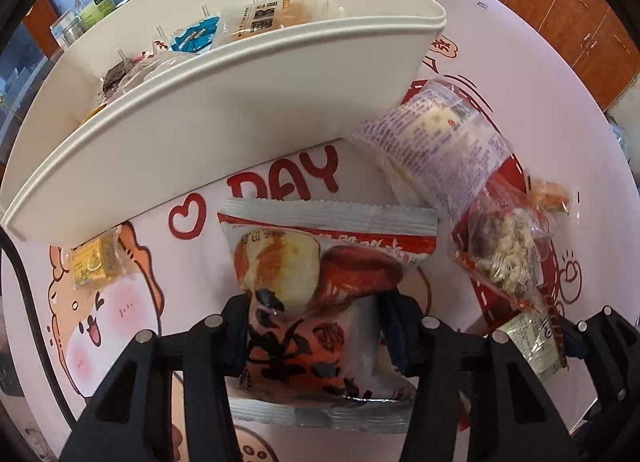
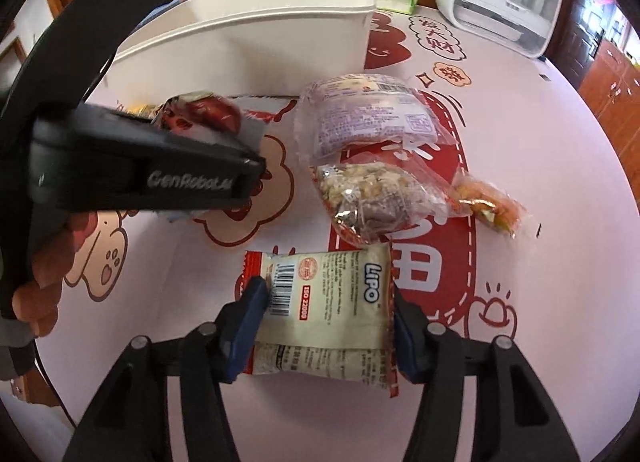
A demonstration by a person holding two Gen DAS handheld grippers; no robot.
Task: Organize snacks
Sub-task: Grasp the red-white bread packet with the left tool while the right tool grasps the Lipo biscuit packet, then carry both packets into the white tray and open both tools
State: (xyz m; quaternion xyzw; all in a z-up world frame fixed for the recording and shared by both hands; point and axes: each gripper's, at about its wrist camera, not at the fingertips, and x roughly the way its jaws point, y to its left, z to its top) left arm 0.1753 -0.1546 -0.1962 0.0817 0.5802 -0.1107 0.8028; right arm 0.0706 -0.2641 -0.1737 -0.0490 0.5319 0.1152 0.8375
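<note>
Nearest the left wrist camera, the left gripper [image 1: 312, 336] has its fingers closed against the sides of a red-and-silver snack packet [image 1: 320, 286], which sits pinched between the dark pads and raised above the pink cartoon tablecloth [image 1: 520, 73]. Beyond it stands the white storage bin [image 1: 224, 113] — several wrapped snacks already lie inside, among them a blue packet [image 1: 196, 35] and a tan one [image 1: 276, 15]. A small yellow packet [image 1: 94, 262] lies just beside the bin's near corner.

From the right wrist camera, the right gripper [image 2: 326, 326] holds a cream Lipo packet [image 2: 332, 310] between its blue pads, fingers pressed to both edges. Ahead of it on the cloth lie a clear bag of nutty clusters [image 2: 368, 197], a purple-printed bread packet [image 2: 368, 117] behind that, and a small orange-gold wrapped snack [image 2: 488, 207] off to the right. The left gripper crosses the left of this view — its packet pokes out near the bin's base.
</note>
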